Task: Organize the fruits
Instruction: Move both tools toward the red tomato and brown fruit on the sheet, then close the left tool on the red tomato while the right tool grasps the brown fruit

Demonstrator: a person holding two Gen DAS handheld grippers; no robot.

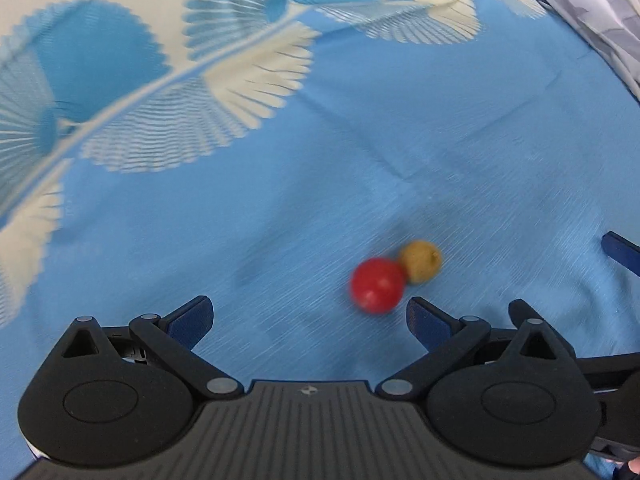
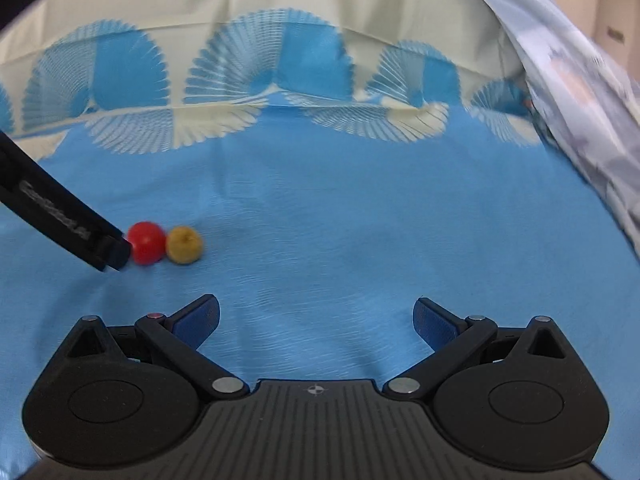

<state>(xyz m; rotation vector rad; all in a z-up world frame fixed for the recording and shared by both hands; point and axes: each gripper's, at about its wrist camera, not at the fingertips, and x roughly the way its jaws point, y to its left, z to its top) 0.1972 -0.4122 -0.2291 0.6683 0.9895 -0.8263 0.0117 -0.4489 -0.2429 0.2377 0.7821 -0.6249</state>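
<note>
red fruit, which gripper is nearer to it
Left. The left gripper is open with the red fruit just ahead of its right finger; the right gripper is open, farther off to the fruit's right.

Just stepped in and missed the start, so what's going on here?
A person holds a tool in each hand over a blue cloth. A red fruit and a yellow-brown fruit lie touching on it. The left tool is open and close to the red one; the right tool is open, holding nothing.

Black left gripper (image 1: 308, 316), blue-padded fingers (image 1: 192, 318), silver pivot screws, ribbed base.
</note>
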